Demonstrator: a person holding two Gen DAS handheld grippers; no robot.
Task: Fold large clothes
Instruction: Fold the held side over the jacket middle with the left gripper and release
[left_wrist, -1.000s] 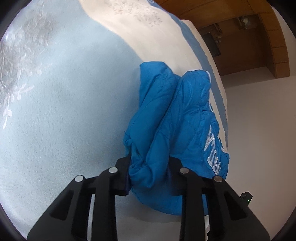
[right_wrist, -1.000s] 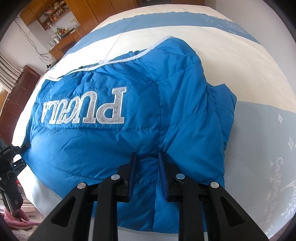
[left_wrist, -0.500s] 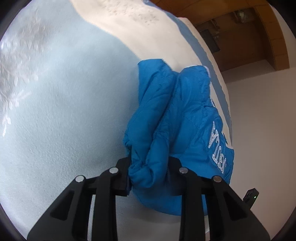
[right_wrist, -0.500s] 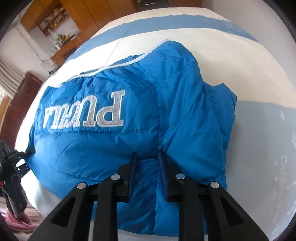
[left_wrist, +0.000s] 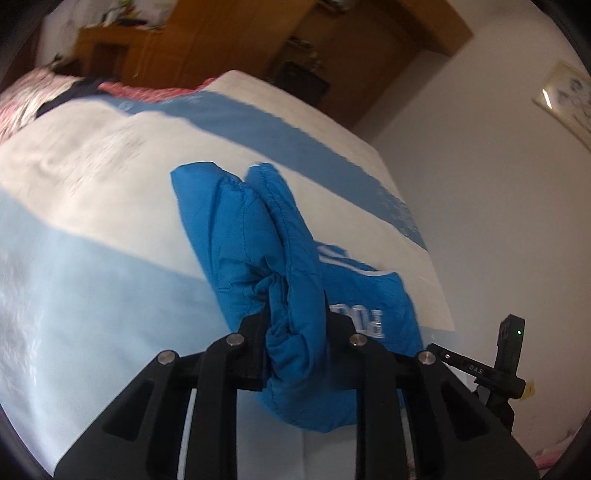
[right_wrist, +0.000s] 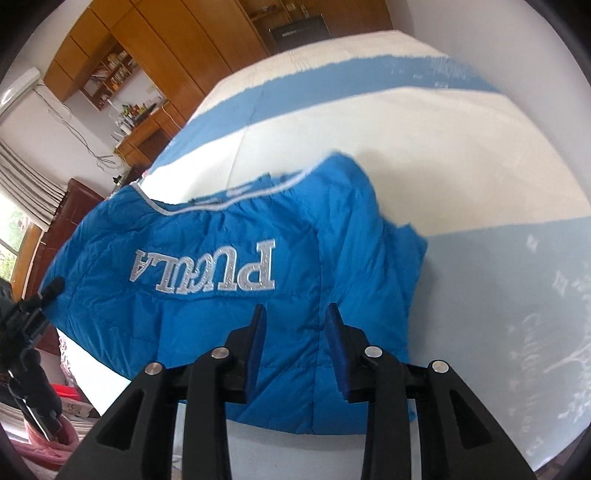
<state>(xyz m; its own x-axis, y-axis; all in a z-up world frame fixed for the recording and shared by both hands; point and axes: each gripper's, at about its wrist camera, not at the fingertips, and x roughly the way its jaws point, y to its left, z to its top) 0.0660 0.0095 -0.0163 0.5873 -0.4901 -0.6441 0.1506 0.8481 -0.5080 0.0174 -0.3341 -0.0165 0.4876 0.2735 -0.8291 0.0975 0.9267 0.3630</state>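
Note:
A blue puffer jacket (right_wrist: 229, 258) with silver lettering lies folded on the bed (right_wrist: 406, 122). My left gripper (left_wrist: 295, 325) is shut on a bunched edge of the jacket (left_wrist: 255, 236) and holds it lifted off the bed. My right gripper (right_wrist: 295, 321) is open just above the jacket's near edge, its jaws apart with no cloth between them. The other gripper shows at the left edge of the right wrist view (right_wrist: 26, 317) and at the right of the left wrist view (left_wrist: 506, 354).
The bed has a striped blue and white cover (left_wrist: 92, 266). Wooden cabinets (right_wrist: 155, 51) stand beyond it. A white wall (left_wrist: 498, 184) runs along its far side. Pink bedding (left_wrist: 22, 96) lies at one end. Pink items and papers (right_wrist: 55, 424) lie beside the bed.
My right gripper opened and let go of the jacket. My left gripper lifted and tilted up with its bunched edge, so the room beyond the bed came into view.

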